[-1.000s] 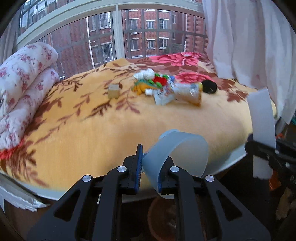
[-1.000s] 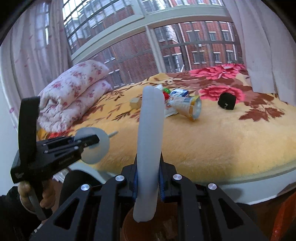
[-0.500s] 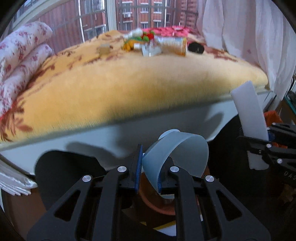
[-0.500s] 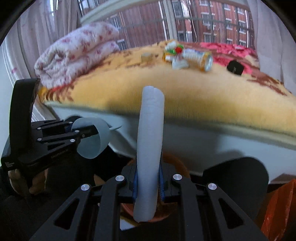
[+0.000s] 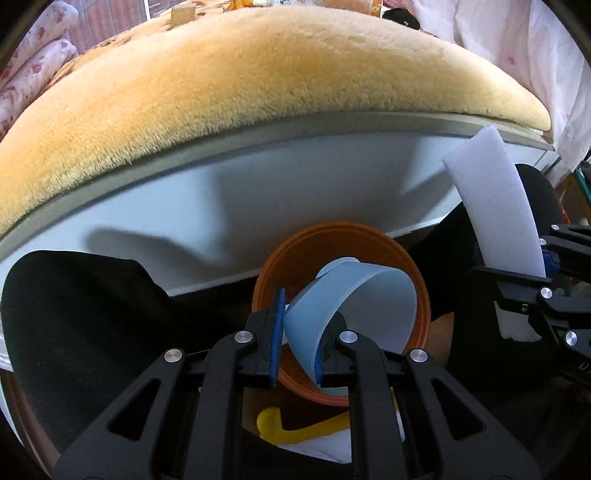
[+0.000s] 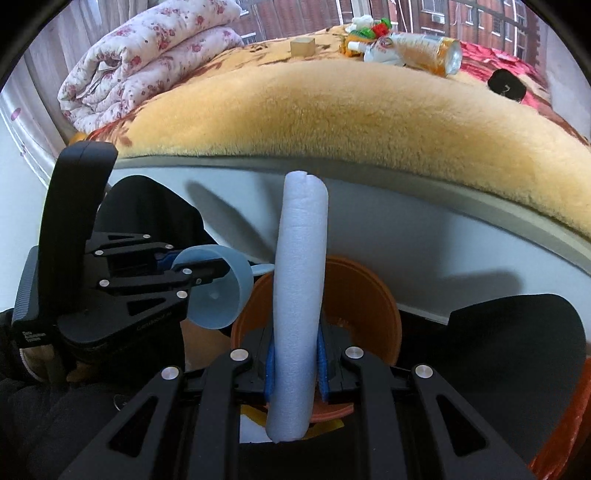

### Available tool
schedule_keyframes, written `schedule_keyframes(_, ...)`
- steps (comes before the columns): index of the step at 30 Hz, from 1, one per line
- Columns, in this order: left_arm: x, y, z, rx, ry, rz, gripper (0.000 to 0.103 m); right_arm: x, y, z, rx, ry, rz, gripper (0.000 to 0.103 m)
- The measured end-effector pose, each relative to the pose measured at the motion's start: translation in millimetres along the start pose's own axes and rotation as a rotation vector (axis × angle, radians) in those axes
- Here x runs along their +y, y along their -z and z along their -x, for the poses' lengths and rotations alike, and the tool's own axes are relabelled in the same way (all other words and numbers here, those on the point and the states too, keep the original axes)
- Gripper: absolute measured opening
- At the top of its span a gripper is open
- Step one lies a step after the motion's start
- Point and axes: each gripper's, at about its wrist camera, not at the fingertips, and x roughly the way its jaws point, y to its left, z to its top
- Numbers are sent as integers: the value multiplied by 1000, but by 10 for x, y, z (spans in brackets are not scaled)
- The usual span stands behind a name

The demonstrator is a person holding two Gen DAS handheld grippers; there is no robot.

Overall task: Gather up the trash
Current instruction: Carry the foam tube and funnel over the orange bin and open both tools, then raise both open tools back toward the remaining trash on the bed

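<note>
The bed [image 6: 369, 122] fills most of both views, covered by a plush yellow blanket, and a folded floral quilt [image 6: 147, 55] is stacked at its far left corner. On the far part of the blanket a cluster of remaining trash is seen — a clear plastic bottle [image 6: 428, 53], some bright wrappers [image 6: 369, 31] and a small wooden block [image 6: 303, 47] — with a black object [image 6: 506, 84] lying apart to the right. Below the white bed frame an orange bin [image 5: 343, 258] is set on the floor, just beside the bed's edge, presumably so that collected pieces can be dropped straight in.

The right tool [image 6: 295, 365] is closed tight on a rolled white foam sheet [image 6: 301, 277], which is held upright with its lower end over the bin's mouth. The left tool [image 5: 299, 343] is likewise clamped shut, on a curled pale-blue strip [image 5: 347, 295] whose loop hangs directly above the bin's opening. Both tools are pointed steeply downward, side by side — an arrangement judged to be a lining-up for release. The dropping is not yet done: both pieces are gripped, neither is in the bin.
</note>
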Motion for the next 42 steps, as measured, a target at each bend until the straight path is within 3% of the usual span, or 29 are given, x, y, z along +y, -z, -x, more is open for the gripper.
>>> schedule_keyframes(2,-8,2,-16,8,-1,-5,12,-6,-12,-42,13,-2,1,22)
schedule_keyframes(3,-12,0,-23,12,-12,-8,16,-10,-17,-58,18,1,3,35)
schedule_keyframes(5,-21,-41,-62,25,-57,-14,64,-18,-26,-83,27,13,1,62)
schedule_keyframes(6,-20,-37,-59,20,-75,-13,89,-34,-26,-70,18,20,-7,63)
schedule_keyframes(19,148,-42,96,-49,-38,57,89,-256,-3,182,-34,60,-48,63)
schedule_keyframes(26,184,-197,575,-229,-67,30,90,-347,-202,479,-121,65,-21,63)
schedule_keyframes(30,198,-441,758,-305,-92,10,90,-430,-526,674,-185,86,26,63)
schedule_keyframes(36,315,-932,851,-385,-111,64,91,-595,-1350,865,-279,159,140,70)
schedule_keyframes(42,441,-1168,807,-385,-89,113,91,-802,-2153,628,-230,156,245,75)
